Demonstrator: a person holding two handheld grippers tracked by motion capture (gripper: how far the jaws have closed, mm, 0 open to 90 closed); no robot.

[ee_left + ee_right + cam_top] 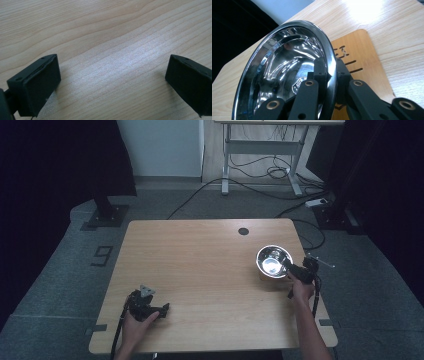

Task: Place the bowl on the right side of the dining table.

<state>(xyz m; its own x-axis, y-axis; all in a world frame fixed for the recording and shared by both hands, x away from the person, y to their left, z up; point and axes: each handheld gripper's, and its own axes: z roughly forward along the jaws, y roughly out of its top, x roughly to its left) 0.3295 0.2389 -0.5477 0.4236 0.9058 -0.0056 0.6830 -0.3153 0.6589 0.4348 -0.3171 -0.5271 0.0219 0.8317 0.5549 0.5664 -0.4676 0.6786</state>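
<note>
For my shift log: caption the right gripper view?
Right gripper clamps the steel bowl rim, above a wooden board on the table.

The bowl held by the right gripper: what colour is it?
Shiny silver, mirror-like metal bowl; right gripper view.

Left gripper (165,309) jaws wide apart; right gripper (288,265) clamped.

My high view looked forward and down from my side onto the whole tabletop (210,270) and the floor beyond. The left gripper view sat very close over bare wood, facing down along its jaws. The right gripper view sat just as close at the steel bowl's (287,65) rim; the high view shared that bowl and tabletop.
</note>
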